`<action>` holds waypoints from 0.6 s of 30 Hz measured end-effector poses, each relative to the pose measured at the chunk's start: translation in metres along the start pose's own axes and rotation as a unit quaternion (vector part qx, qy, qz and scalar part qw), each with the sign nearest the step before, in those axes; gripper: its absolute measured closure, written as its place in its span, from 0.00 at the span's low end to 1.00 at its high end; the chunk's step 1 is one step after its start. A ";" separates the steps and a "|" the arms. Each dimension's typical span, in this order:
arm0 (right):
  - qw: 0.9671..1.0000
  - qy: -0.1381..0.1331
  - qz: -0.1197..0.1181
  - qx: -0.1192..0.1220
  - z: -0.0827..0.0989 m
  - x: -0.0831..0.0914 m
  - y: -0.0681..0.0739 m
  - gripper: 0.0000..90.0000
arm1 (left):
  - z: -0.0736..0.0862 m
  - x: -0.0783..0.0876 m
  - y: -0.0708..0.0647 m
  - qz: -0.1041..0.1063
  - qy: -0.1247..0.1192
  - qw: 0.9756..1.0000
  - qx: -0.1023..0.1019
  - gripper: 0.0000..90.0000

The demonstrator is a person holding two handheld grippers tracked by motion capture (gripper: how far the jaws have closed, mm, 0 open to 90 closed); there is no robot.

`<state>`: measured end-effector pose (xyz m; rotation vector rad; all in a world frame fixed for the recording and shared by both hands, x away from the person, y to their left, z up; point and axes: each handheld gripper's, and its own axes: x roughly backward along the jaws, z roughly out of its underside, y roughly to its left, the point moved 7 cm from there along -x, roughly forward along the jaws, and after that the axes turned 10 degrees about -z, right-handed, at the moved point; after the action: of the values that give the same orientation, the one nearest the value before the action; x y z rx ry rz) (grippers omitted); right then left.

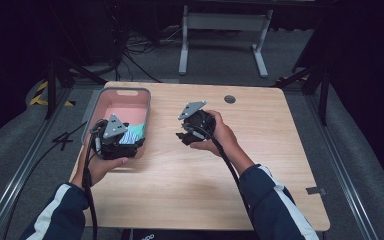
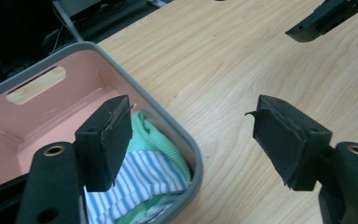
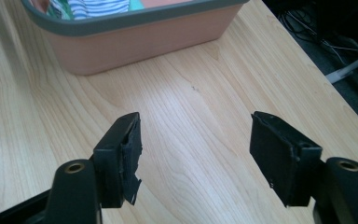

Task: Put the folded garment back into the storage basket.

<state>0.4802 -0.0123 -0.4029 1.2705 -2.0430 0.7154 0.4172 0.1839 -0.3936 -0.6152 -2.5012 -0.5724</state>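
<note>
In the high view, one pink bin with a grey rim (image 1: 125, 95) stood at the left middle of the frame on one wooden table (image 1: 260, 165). One bundle of cloth, striped blue-and-white and mint green (image 1: 134, 133), lay in its near end. Two tongs were in hand: the left gripper (image 1: 125, 142) sat at the bin's lower rim, just beside the cloth, and the right gripper (image 1: 185, 135) was at the centre of the frame over bare wood, apart from the bin.

In the left gripper view, the left gripper (image 2: 189, 140) had its jaws spread with nothing between them. The cloth (image 2: 144, 172) lay at lower left, behind the left jaw, inside the bin (image 2: 177, 126).

In the right gripper view, the right gripper (image 3: 196, 154) was likewise spread and empty above the wood. The bin (image 3: 135, 42) crossed the top of the frame, with the cloth (image 3: 93, 7) at the upper left edge.

No writing could be read.
</note>
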 end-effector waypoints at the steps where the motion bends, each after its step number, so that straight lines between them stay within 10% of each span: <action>1: 1.000 0.002 0.003 0.002 0.002 0.002 0.000 0.39 | -0.001 0.000 -0.003 0.003 -0.002 1.000 0.001 0.30; 18: 1.000 0.018 0.016 -0.006 0.041 0.027 -0.004 0.38 | -0.003 -0.006 -0.049 0.043 -0.011 0.998 -0.048 0.24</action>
<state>0.4649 -0.0591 -0.4097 1.2114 -2.0391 0.7350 0.3974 0.1411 -0.4080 -0.7655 -2.4648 -0.6601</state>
